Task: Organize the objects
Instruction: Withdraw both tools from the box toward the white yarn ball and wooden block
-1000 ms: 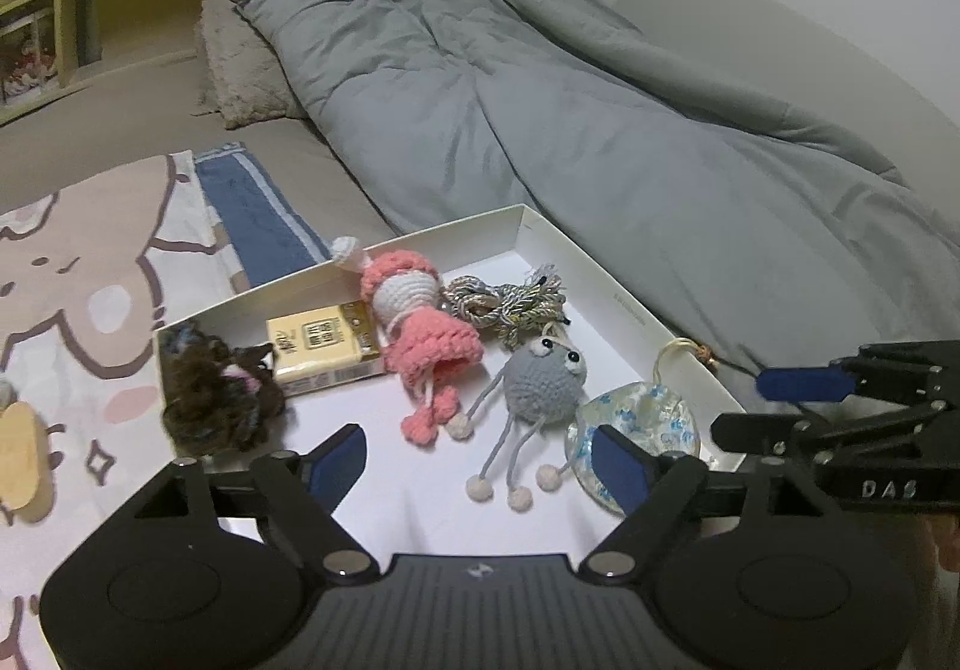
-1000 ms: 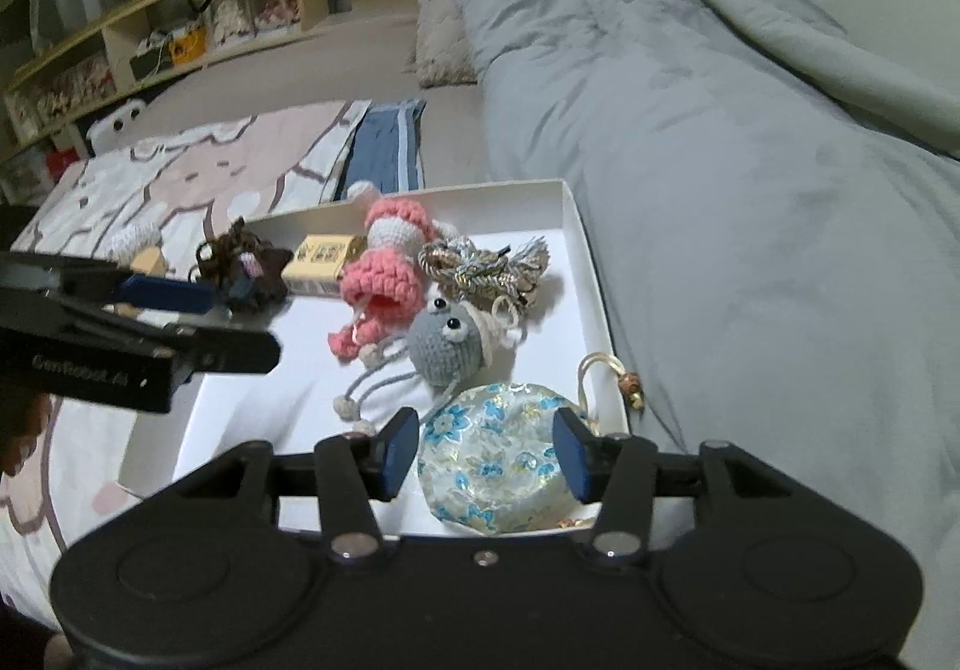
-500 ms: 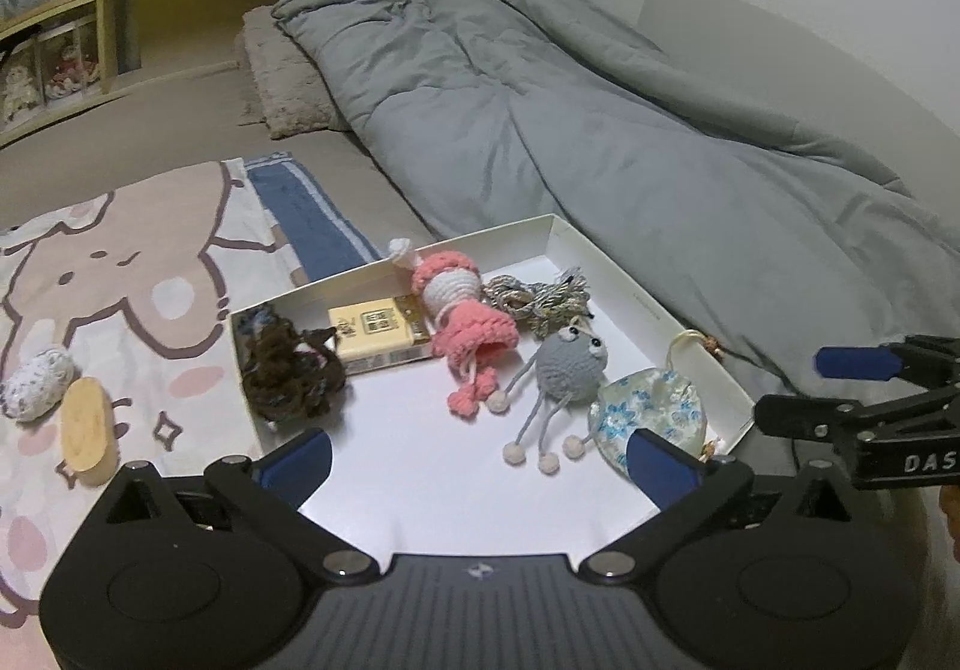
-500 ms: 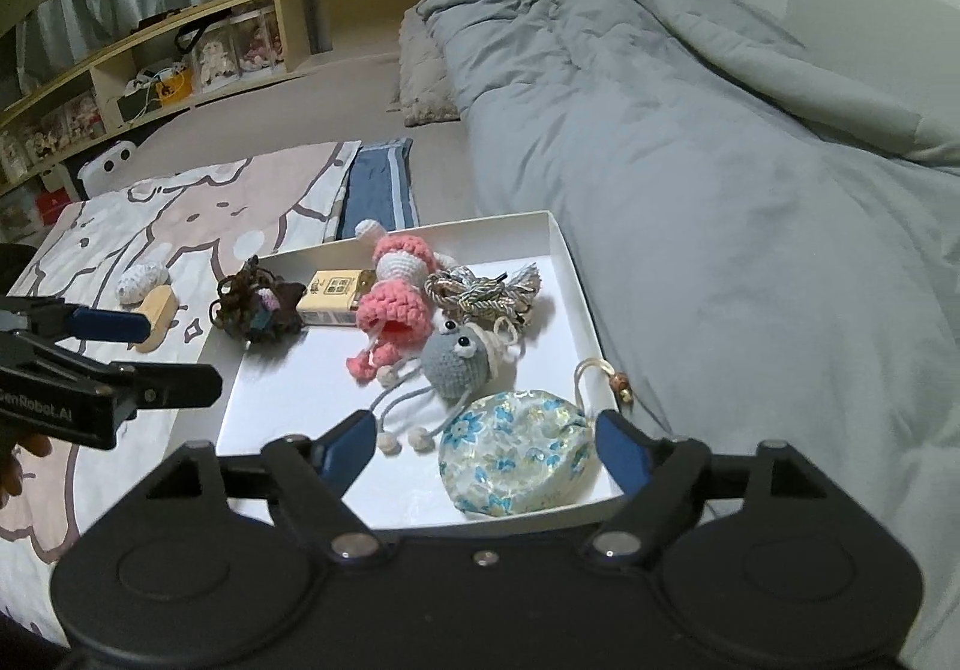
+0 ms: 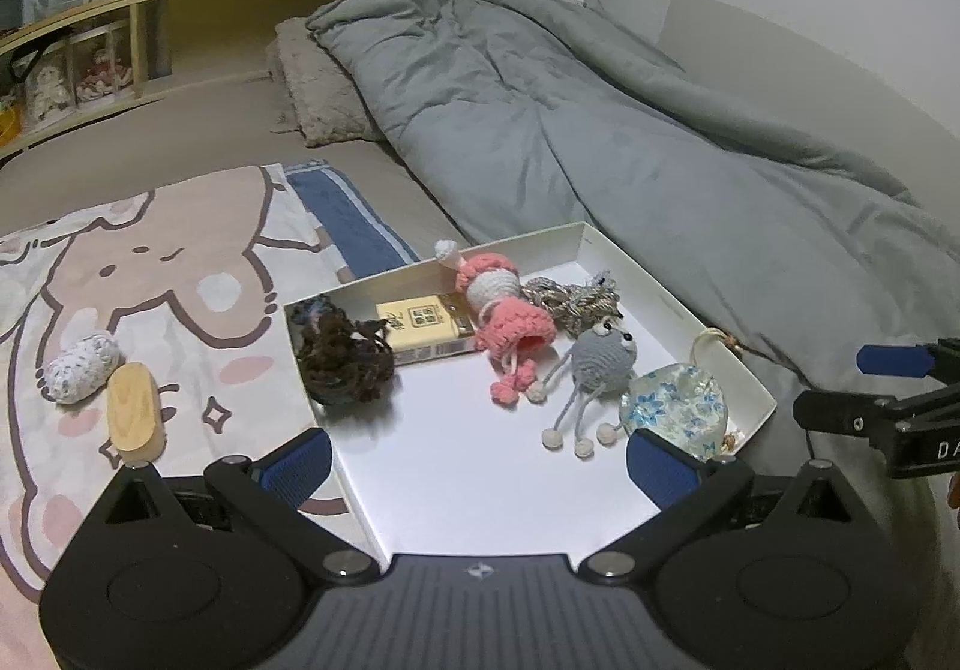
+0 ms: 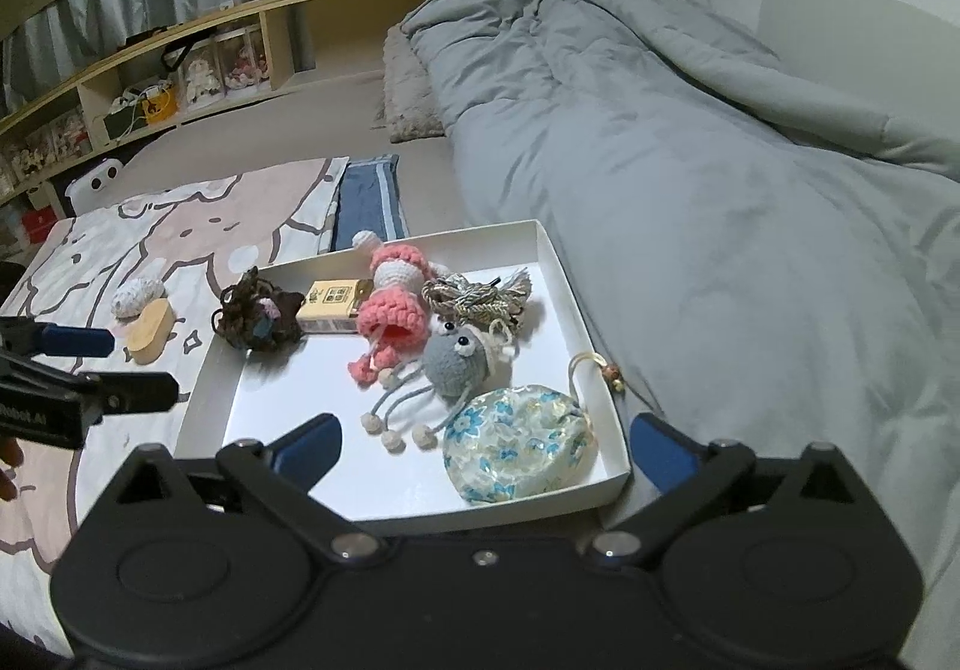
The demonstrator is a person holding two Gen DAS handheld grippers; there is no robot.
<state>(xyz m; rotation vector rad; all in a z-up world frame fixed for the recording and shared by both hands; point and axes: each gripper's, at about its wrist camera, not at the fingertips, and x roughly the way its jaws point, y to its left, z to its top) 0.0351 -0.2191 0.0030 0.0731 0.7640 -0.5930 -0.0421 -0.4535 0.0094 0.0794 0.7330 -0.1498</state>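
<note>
Bedroom setting: unmade bed with a grey duvet [image 5: 630,130], a cartoon-print blanket [image 5: 150,262] spread to the left, wooden shelves [image 6: 180,70] behind. On the bed, a shallow white box [image 5: 672,304] already holding a dark brown yarn tangle [image 5: 342,358], a small yellow carton [image 5: 420,328], a pink crochet doll [image 5: 504,310], a grey crochet creature [image 5: 600,364], a bundle of cord [image 5: 570,298] and a floral pouch [image 6: 519,442] in the near right corner. Still outside, side by side on the blanket: a white knitted pod [image 5: 81,370] and a flat wooden piece [image 5: 135,418]. Judged mostly done, with those two likely left to collect.

Left gripper [image 5: 477,460] and right gripper [image 6: 486,448] both spread wide with nothing between the fingers, hovering at the near edge of the box.

Compared with a second ago: both grippers pulled back and higher, so more of the bed in view; jaws noticeably wider than before. Box contents unchanged in place.
</note>
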